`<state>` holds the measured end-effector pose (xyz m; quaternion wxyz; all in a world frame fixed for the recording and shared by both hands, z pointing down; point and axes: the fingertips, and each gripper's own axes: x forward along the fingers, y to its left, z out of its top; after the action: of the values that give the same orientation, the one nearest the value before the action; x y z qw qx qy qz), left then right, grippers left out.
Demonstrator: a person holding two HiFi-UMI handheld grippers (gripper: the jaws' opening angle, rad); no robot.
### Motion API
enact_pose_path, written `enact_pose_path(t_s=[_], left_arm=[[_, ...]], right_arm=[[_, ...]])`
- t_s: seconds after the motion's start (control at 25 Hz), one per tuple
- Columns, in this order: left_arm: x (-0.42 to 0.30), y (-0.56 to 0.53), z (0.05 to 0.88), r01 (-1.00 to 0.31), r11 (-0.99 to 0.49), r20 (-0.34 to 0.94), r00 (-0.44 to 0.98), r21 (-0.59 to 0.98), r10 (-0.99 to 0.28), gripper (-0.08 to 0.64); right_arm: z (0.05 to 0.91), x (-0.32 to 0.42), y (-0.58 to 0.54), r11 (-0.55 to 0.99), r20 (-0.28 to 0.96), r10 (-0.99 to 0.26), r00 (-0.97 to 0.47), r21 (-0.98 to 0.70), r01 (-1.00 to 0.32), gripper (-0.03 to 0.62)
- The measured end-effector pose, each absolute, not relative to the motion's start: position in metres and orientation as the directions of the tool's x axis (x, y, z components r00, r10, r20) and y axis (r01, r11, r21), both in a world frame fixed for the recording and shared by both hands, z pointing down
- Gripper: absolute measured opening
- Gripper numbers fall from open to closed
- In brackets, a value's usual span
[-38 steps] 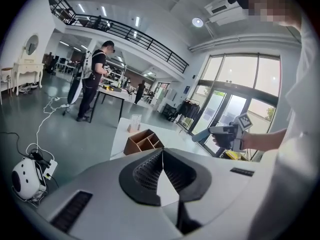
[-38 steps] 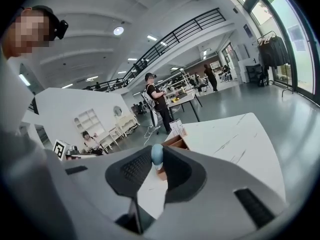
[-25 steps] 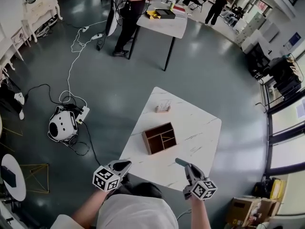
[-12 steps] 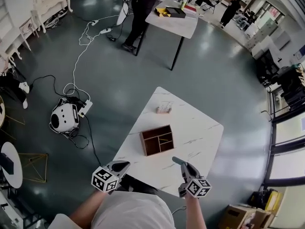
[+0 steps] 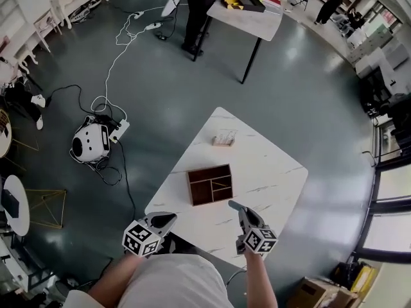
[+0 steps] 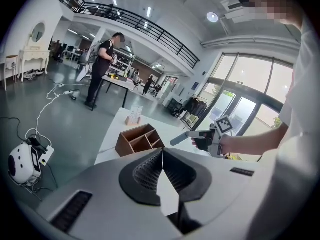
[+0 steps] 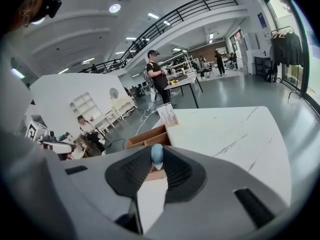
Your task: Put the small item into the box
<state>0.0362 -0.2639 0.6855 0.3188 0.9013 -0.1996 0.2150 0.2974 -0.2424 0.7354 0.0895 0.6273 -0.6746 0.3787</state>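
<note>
Right gripper (image 5: 239, 212) is pinching the small item (image 7: 157, 155), hovering just beside the box (image 5: 191, 186), near the table's (image 5: 270, 172) near edge. Looks like the carry step. Next it's needing to line up over a compartment and open; left gripper (image 6: 161, 156) is sitting pressed together, empty.

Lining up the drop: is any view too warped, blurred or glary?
Head view: fisheye bends the edges; the brown wooden divided box is sharp near centre. Right gripper view: the small pale-blue item in the right claw looks soft. Left gripper view: windows bright, box clear.

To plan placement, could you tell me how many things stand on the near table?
2: the wooden box near its middle, and a small card stand toward the far edge.
</note>
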Motion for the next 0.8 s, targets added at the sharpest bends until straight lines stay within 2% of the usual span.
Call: enact_pose_path(t_s=[0.52,0.8], left_arm=[[0.05,-0.264,0.71,-0.564,-0.662,0.571,0.785,0.494,-0.242,0.014],[0.053,-0.269,0.718,-0.597,-0.636,0.58,0.767,0.488,-0.275,0.014]], right_arm=[[0.794,0.305,-0.287,-0.003,0.668,-0.697,-0.259,-0.364,-0.931,0.081],[0.817,0.289,-0.301,0.1,0.7,-0.654,-0.287,-0.296,-0.95,0.083]])
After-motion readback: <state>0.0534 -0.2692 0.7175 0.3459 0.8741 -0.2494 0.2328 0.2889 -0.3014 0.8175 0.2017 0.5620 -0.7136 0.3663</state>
